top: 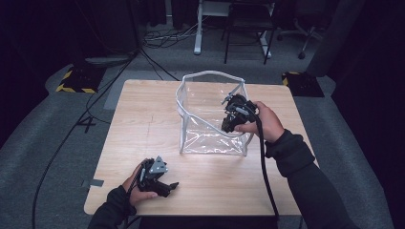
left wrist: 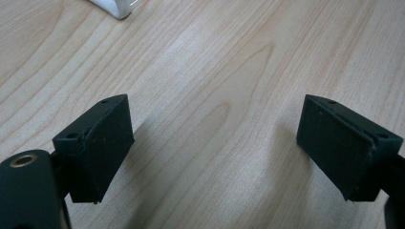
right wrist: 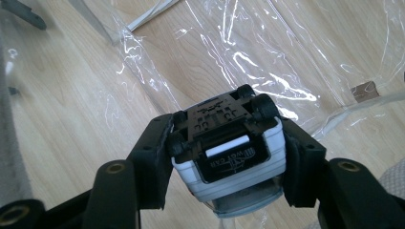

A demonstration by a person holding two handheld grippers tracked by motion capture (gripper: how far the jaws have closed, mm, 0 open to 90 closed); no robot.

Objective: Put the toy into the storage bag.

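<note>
High view: clear plastic bag standing open mid-table; right gripper inside its top opening; left gripper resting near the front edge, well apart from the bag.

Left gripper view: jaws spread wide over bare wood, nothing between them.

Right gripper view: right gripper pinching a white toy car, wheels showing, above the bag's clear plastic.

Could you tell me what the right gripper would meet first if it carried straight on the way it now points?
Probably the clear plastic bag: the right gripper, shut on a white toy car, points down into it, with the wooden table under the film. Depth is unclear.
</note>
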